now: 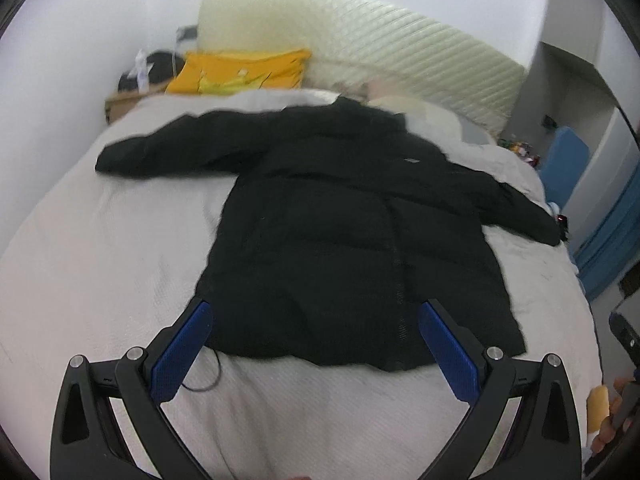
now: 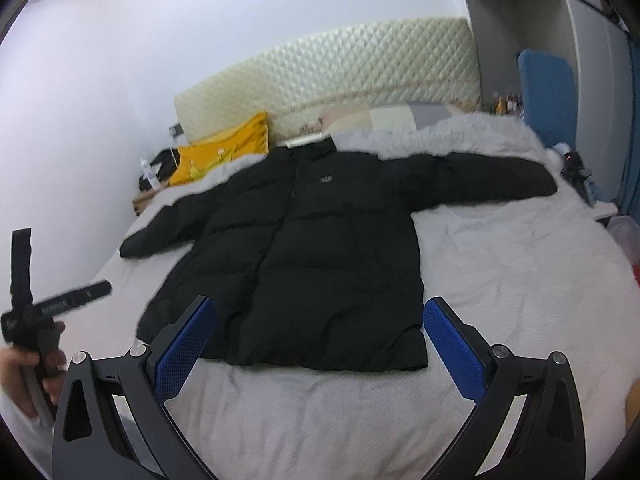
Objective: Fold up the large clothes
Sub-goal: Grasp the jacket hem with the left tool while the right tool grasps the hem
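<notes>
A black puffer jacket point(image 1: 336, 216) point(image 2: 304, 248) lies flat on the bed, front up, zipped, with both sleeves spread out to the sides. My left gripper point(image 1: 316, 312) hovers open over the jacket's hem, holding nothing. My right gripper point(image 2: 320, 312) is likewise open above the hem, its blue pads point(image 2: 452, 344) wide apart with nothing between them. In the right wrist view the left gripper point(image 2: 86, 292) shows at the far left, held in a hand point(image 2: 24, 372).
The bed's white cover point(image 1: 100, 264) point(image 2: 520, 264) surrounds the jacket. A yellow pillow point(image 1: 240, 70) point(image 2: 224, 152) and a quilted headboard point(image 2: 340, 80) are at the far end. A cluttered bedside table point(image 1: 140, 76) stands far left, blue furniture point(image 2: 548, 92) at the right.
</notes>
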A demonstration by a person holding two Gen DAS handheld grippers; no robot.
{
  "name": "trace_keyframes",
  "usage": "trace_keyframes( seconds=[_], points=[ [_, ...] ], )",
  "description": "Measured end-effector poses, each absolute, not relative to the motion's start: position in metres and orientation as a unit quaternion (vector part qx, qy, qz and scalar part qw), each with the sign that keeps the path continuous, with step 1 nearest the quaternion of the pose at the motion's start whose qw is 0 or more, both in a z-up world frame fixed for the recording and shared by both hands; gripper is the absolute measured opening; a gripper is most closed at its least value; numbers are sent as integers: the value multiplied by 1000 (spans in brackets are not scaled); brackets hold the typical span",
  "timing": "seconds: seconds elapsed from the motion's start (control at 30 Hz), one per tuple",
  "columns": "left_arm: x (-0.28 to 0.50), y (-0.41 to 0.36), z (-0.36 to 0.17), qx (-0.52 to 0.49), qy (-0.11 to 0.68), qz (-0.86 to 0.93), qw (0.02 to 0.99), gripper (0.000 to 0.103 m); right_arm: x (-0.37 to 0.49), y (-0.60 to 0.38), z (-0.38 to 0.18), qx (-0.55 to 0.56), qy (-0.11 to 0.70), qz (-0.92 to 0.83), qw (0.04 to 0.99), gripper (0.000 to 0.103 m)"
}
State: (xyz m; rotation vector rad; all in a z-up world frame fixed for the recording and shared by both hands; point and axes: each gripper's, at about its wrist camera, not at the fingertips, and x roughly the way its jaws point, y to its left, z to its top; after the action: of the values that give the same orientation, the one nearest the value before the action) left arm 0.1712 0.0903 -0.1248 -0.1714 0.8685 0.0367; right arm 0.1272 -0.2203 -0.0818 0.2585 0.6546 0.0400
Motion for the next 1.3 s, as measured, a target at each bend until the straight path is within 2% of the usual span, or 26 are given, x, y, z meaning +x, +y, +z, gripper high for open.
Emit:
trace_keyframes(
  seconds=[0.17, 0.27, 0.33, 0.43, 0.63, 0.8, 0.9, 0.97, 1.0, 1.03, 1.07, 1.13, 1.2, 1.3],
  points=[
    [226, 140, -183, -109, 475, 37, 873, 103, 173, -252, -132, 151, 372, 39, 915, 101],
    [251, 164, -220, -116, 503, 46, 855, 102, 203, -272, -167, 177, 406, 63, 894, 89],
    [267, 180, -246, -123, 521, 52, 843, 102, 224, -286, -196, 194, 433, 65, 878, 77],
    [285, 201, -282, -144, 544, 47, 826, 101, 246, -301, -232, 223, 464, 66, 855, 68],
    [308, 212, -321, -181, 558, -13, 809, 102, 267, -326, -285, 295, 498, 57, 813, 72],
    [315, 214, -331, -197, 560, -49, 803, 98, 277, -323, -297, 317, 502, 90, 799, 73],
    [316, 213, -329, -197, 562, -62, 801, 86, 278, -320, -298, 338, 514, 108, 781, 73],
    [314, 212, -324, -197, 562, -70, 800, 68, 281, -318, -294, 346, 525, 123, 768, 65],
    [314, 213, -320, -202, 562, -75, 798, 61, 282, -316, -293, 345, 527, 127, 766, 56],
    [312, 214, -317, -211, 562, -81, 796, 47, 283, -313, -290, 341, 531, 131, 765, 46],
    [309, 215, -314, -222, 561, -91, 792, 32, 284, -309, -284, 331, 536, 136, 765, 42],
    [306, 212, -308, -230, 557, -99, 792, 21, 283, -301, -273, 302, 543, 139, 771, 22],
    [301, 206, -296, -219, 551, -100, 799, 14, 280, -296, -258, 277, 545, 139, 779, 13],
    [292, 200, -275, -219, 539, -105, 807, 8, 268, -292, -228, 244, 536, 142, 795, 9]
  ],
)
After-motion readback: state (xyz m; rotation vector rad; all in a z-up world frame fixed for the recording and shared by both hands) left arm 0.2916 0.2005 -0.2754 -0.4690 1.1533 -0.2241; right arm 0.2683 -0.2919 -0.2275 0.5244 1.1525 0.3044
